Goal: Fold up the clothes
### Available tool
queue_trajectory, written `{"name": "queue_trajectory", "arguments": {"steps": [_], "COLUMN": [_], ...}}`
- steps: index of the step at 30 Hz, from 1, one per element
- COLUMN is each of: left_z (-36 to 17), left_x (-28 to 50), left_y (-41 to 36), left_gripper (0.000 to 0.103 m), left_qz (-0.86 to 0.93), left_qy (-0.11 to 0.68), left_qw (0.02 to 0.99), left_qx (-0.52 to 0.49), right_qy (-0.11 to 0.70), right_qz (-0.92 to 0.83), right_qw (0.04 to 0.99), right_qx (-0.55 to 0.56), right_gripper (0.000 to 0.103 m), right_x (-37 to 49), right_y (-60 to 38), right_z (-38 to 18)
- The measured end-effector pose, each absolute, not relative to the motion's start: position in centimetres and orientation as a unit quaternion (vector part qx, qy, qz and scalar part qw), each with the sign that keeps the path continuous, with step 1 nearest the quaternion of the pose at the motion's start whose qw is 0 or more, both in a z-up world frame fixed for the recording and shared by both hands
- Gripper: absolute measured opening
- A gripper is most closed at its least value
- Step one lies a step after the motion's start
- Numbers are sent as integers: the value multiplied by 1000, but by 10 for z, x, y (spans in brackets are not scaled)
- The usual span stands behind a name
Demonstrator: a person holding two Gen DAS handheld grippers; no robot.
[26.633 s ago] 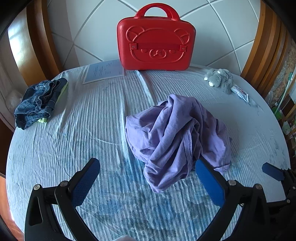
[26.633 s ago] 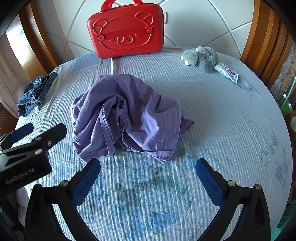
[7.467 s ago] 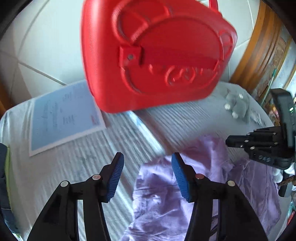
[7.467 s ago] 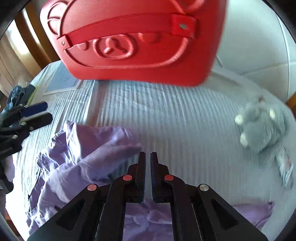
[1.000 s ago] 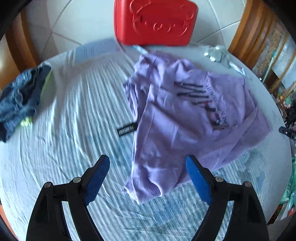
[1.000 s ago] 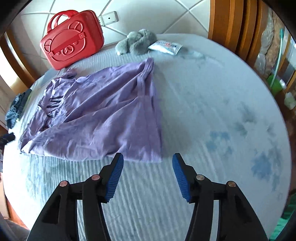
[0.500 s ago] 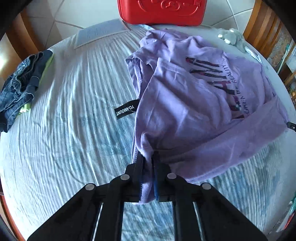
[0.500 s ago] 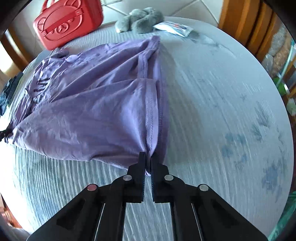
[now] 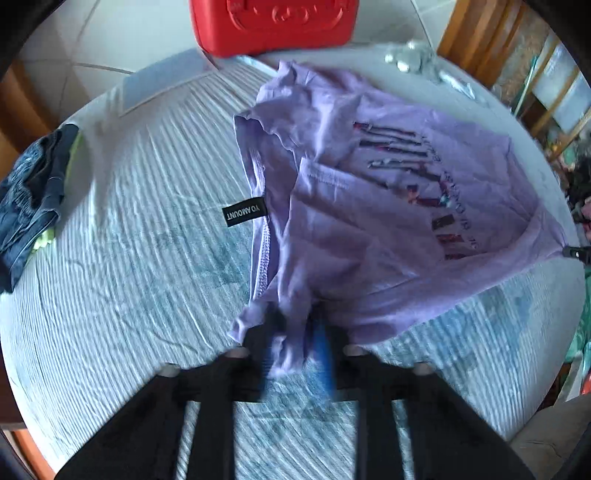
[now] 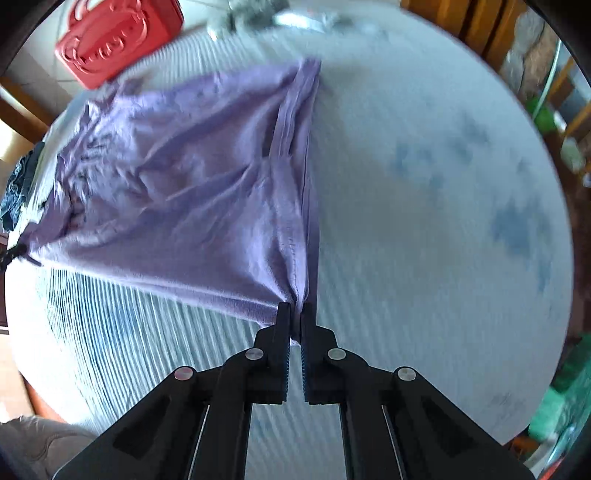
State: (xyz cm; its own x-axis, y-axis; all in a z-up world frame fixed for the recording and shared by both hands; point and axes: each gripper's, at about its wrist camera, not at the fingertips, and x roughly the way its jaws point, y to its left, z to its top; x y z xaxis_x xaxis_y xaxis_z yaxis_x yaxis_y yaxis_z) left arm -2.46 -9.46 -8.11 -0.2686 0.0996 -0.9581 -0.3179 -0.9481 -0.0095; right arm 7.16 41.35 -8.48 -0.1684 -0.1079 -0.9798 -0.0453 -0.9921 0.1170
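A purple T-shirt (image 9: pixel 369 221) with dark print lies spread on the striped tablecloth (image 9: pixel 129 295), a black neck label (image 9: pixel 243 214) sticking out at its left edge. My left gripper (image 9: pixel 295 343) is blurred and its jaws are opening, with the shirt's near corner hanging between them. The right wrist view shows the same shirt (image 10: pixel 203 184) pulled taut. My right gripper (image 10: pixel 295 321) is shut on its near hem corner. The left gripper's tip (image 10: pixel 14 254) shows at that view's left edge.
A red bear-face case (image 9: pixel 273 18) stands at the table's far side beside a sheet of paper (image 9: pixel 162 81). Folded denim (image 9: pixel 29 192) lies at the left edge. A grey plush toy (image 9: pixel 406 59) sits far right. Wooden chair backs ring the round table.
A second ago both grippers stood open over the shirt's near edge, then each shut on a corner. The left jaws have since parted again. The right gripper has pulled its corner, stretching the hem.
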Motion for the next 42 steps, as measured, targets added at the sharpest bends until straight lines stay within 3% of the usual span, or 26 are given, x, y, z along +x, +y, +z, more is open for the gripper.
{"name": "queue_trajectory", "arguments": {"steps": [1,2,3,5,17,27,42], "left_z": [-77,-69,-61,-42,-54,-66,-133], "left_x": [-22,-15,-10,-10,-132,-248,-334], "left_y": [-97,-99,-101,-106,-46,-42,9], "left_gripper": [60,66,68,76,76,76,76], "left_qz": [791,793,796,806,841,844,813], "left_qy": [96,95,93,84,66,82,110], "left_qw": [143,153,158,163,179,188,216], "left_qx": [-587,-582,-577,-563,-507,-496,-530], "right_qy": [-54,-31,-11,-18,-52,-61,-42], "right_qz": [-757,-752,-747,-761,-841,-832,-823], "right_qw": [22,14,7,0,-4,-18,-33], "right_qx": [651,658,664,648,539,551,566], "right_gripper": [7,15,28,39,39,45,45], "right_x": [74,78,81,85,5,-100,-134], "right_y": [411,408,405,410,412,422,426], "right_z": [-88,-88,-88,-73,-24,-54,-85]}}
